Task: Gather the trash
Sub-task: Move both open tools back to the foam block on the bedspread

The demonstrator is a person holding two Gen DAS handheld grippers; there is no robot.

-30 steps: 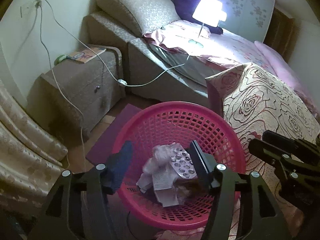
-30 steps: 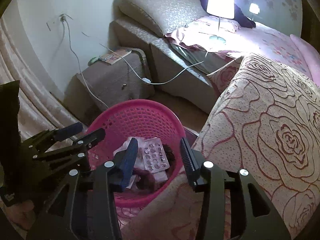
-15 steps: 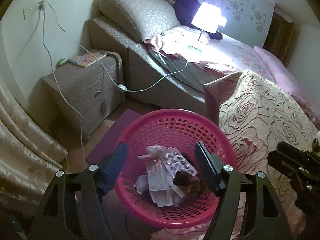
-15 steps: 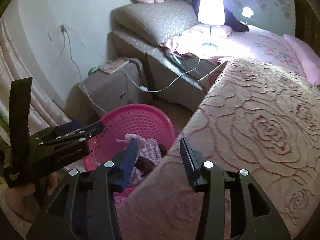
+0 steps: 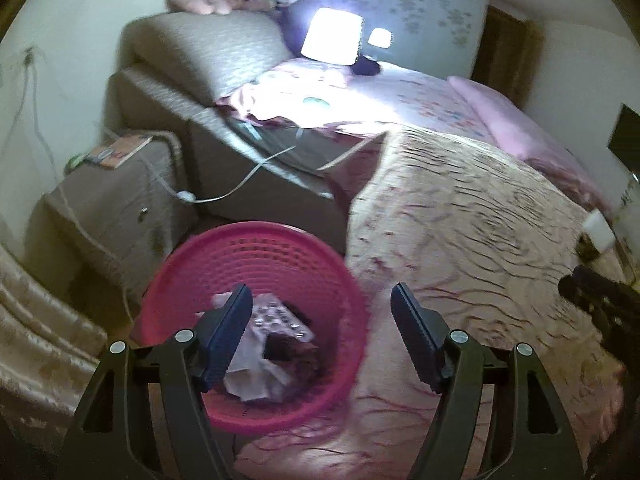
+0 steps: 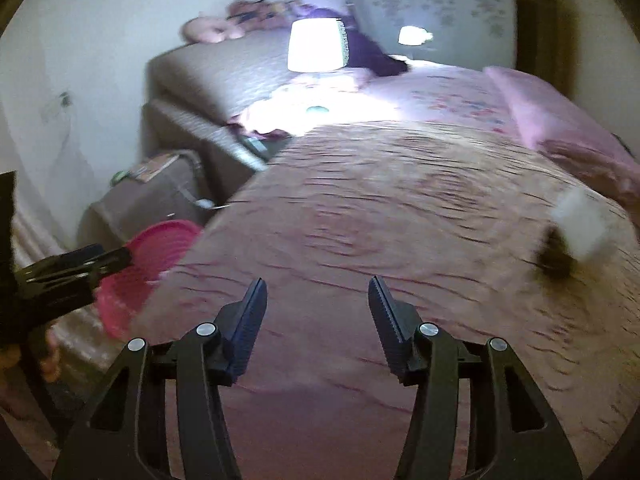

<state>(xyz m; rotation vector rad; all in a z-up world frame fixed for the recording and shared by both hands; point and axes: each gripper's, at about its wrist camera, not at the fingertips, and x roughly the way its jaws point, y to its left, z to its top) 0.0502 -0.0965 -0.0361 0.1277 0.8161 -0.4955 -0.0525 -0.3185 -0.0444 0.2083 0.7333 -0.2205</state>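
Pink plastic basket (image 5: 256, 264) sits on the floor beside the bed, blister pack (image 5: 280, 318) and crumpled paper inside, left gripper (image 5: 320, 332) wide above it, right gripper (image 6: 316, 316) opening, empty, over the rose-patterned bedspread (image 6: 400, 208).

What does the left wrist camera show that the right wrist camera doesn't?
Only the left wrist view looks into the pink basket, showing the blister pack and crumpled paper inside. Only the right wrist view shows the right gripper, jaws opening with nothing between them. Both share the rose-patterned bedspread, the lit lamp, and the white and dark scraps lying on the bedspread.
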